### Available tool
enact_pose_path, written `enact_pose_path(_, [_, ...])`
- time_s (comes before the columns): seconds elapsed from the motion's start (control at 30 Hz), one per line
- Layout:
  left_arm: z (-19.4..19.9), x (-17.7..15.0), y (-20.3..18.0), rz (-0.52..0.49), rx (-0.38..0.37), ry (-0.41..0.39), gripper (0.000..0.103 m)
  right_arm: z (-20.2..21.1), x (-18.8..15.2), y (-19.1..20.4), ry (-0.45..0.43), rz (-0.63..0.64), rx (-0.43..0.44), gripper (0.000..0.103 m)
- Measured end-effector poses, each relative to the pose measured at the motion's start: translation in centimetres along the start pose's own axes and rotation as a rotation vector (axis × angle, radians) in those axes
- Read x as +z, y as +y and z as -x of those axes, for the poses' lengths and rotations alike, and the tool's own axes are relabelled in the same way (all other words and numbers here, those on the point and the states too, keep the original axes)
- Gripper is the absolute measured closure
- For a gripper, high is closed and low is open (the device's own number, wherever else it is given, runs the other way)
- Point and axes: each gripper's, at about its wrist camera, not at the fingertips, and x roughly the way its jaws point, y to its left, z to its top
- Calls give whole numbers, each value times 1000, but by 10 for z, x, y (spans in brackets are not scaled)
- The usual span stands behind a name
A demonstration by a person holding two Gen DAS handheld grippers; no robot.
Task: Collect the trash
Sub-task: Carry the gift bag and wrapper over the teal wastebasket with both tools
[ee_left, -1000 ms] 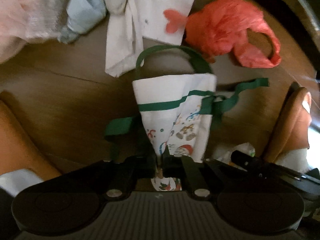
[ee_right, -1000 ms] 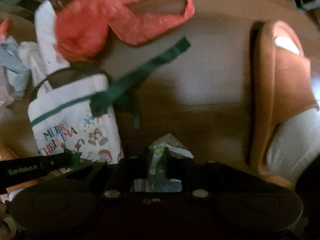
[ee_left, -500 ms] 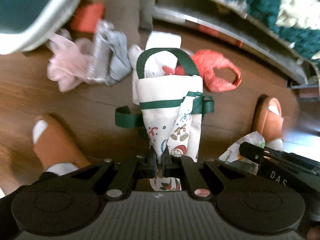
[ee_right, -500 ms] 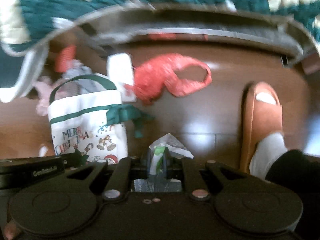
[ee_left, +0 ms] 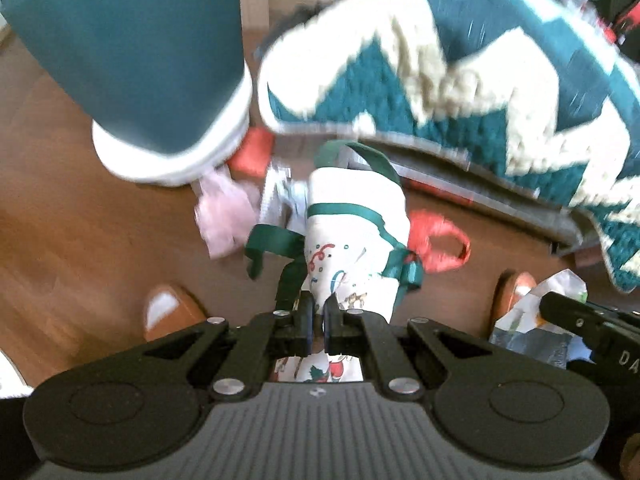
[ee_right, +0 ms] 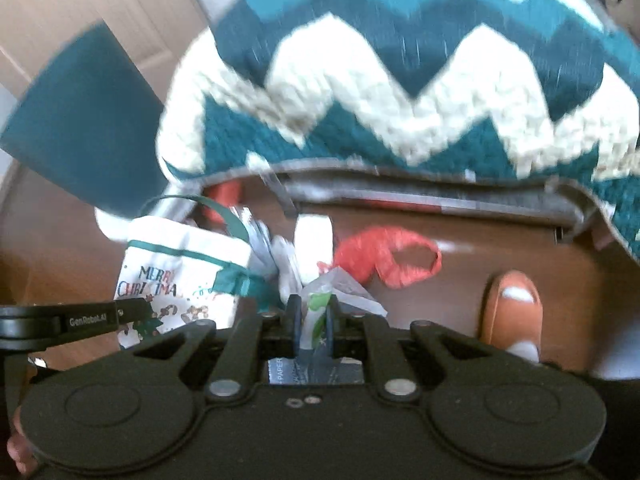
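My left gripper (ee_left: 318,312) is shut on the rim of a white Christmas gift bag (ee_left: 356,240) with green ribbon handles, held above the wooden floor. The bag also shows at the left of the right wrist view (ee_right: 180,276). My right gripper (ee_right: 312,316) is shut on a crumpled white and green plastic wrapper (ee_right: 332,292), which also shows at the right of the left wrist view (ee_left: 532,312). On the floor lie a red plastic bag (ee_right: 388,256), a pink crumpled piece (ee_left: 224,216) and white paper scraps (ee_right: 312,232).
A bed with a teal and cream zigzag blanket (ee_right: 400,80) overhangs the floor ahead. A teal and white object (ee_left: 152,60) stands at the left. Two feet in orange slippers (ee_left: 168,312) (ee_right: 512,308) stand on the wooden floor.
Both grippers have risen and tilted up from the floor with the gift bag and the wrapper. The floor trash looks smaller and farther; the bed and blanket have come into view.
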Motion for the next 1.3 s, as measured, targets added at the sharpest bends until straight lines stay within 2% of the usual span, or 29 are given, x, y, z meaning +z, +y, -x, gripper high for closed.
enact_pose_path(0.2, [60,29,14,-8,4,-171,99,44,36,22,-108,72,48,93])
enact_pose_path(0.43, [123,76,44,20,5,-316,99,89,88,63,-228,179,114,93])
enact_pose_path(0.83, [215,156,104,77,68,-520,99,114,165,164,-356,315,216,93])
enact_pose_path(1.1, [248,203,151,79,117,-604,99,100,205,232,-388,357,277,93])
enact_pose_path(1.3, [240,230,177,102,152,-612,99,100,213,243,-389,358,326,93])
